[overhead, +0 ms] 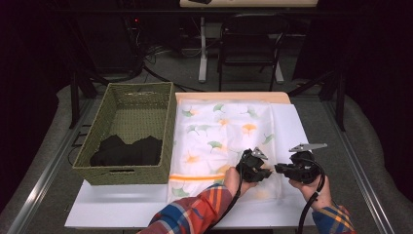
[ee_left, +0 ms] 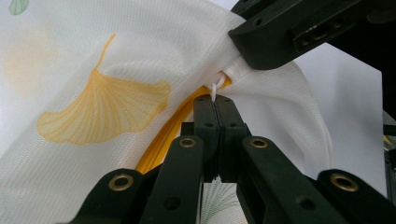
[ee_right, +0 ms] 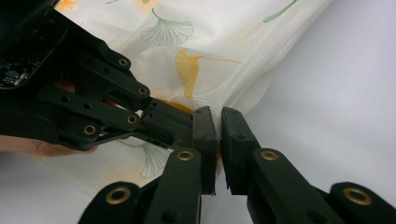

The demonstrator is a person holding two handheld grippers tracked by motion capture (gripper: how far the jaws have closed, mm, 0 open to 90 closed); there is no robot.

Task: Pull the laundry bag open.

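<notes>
White mesh fabric printed with yellow and green ginkgo leaves makes up the laundry bag [overhead: 221,141] we work on; it lies flat across the middle of the white table [overhead: 292,122], with an orange zip line near its lower edge. At the lower right of the high view both grippers meet at the bag's corner. In the left gripper view, our left gripper [ee_left: 215,100] has its jaws pressed together on the small white zip pull [ee_left: 214,88]. In the right gripper view, our right gripper [ee_right: 218,122] has its jaws nearly closed, pinching the bunched mesh corner just beside the left one. At the left of the high view stands a woven green basket [overhead: 165,126], touching the bag's edge, with dark clothes [overhead: 127,150] heaped inside. A chair [overhead: 251,46] stands beyond the table.
</notes>
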